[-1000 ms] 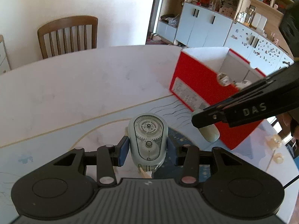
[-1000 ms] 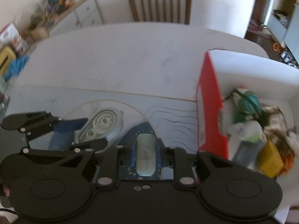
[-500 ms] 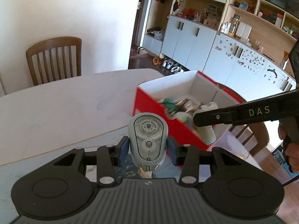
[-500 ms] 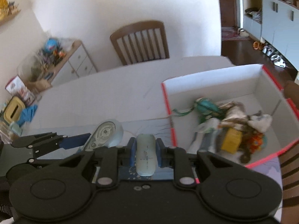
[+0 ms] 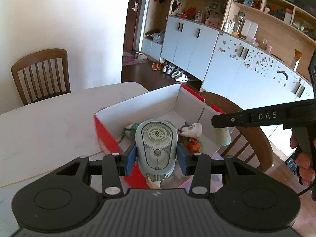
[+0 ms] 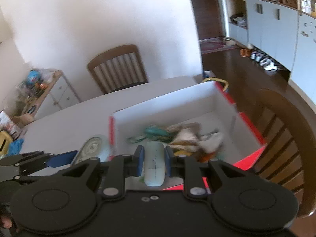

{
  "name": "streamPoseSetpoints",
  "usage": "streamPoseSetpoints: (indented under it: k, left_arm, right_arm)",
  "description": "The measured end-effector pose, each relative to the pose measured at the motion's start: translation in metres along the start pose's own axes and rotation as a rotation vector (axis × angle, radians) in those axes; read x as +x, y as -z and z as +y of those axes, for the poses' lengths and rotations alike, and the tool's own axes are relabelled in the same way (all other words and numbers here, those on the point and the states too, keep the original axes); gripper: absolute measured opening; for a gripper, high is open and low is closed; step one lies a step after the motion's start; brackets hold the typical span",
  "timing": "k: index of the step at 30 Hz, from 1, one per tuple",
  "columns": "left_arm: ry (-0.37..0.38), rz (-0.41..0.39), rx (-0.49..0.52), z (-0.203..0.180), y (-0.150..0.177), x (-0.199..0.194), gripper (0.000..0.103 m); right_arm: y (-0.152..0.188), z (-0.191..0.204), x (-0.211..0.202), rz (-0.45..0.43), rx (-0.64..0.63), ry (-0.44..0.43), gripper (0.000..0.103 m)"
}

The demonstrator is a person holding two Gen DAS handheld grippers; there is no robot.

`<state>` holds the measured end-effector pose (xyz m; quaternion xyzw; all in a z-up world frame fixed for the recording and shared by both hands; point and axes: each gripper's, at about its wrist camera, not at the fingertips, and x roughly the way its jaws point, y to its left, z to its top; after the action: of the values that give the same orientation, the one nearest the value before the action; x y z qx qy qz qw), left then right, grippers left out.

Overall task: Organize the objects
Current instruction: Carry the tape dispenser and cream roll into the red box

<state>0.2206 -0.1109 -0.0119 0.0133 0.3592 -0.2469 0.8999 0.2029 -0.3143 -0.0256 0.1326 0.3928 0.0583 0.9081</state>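
While both loads hung over the red box (image 5: 106, 136) on the counter (image 5: 49, 122), the left hand-held gripper (image 5: 156, 158) pinched a tape dispenser (image 5: 156, 148) by its sides; the right hand-held gripper (image 6: 152, 162) clamped a pale case (image 6: 154, 165) upright, evidently for dropping in.

A: Where's my room over the red box (image 5: 106, 136)?

B: Far half's bare white floor, open from above. Near half's clogged w/ a pile of stuff (image 6: 183, 136).

A: Sides?

B: Your right claw (image 5: 222, 136) hangs at the box's right wall, left claw (image 6: 65, 156) by its left wall. A chair (image 6: 284, 138) sits just beyond. Desk (image 5: 49, 122) on the left is bare.
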Motion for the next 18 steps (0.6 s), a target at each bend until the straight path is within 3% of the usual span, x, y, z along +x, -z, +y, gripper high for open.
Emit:
streamPoseSetpoints:
  k: [8, 18]
  left_arm:
    - [-0.056, 0.045, -0.022, -0.024, -0.013, 0.048, 0.043]
    - [-0.119, 0.107, 0.000, -0.037, -0.015, 0.104, 0.043]
  right_arm:
    - [-0.016, -0.052, 0.025, 0.011, 0.076, 0.020, 0.020]
    - [-0.016, -0.073, 0.077, 0.104, 0.062, 0.029, 0.020]
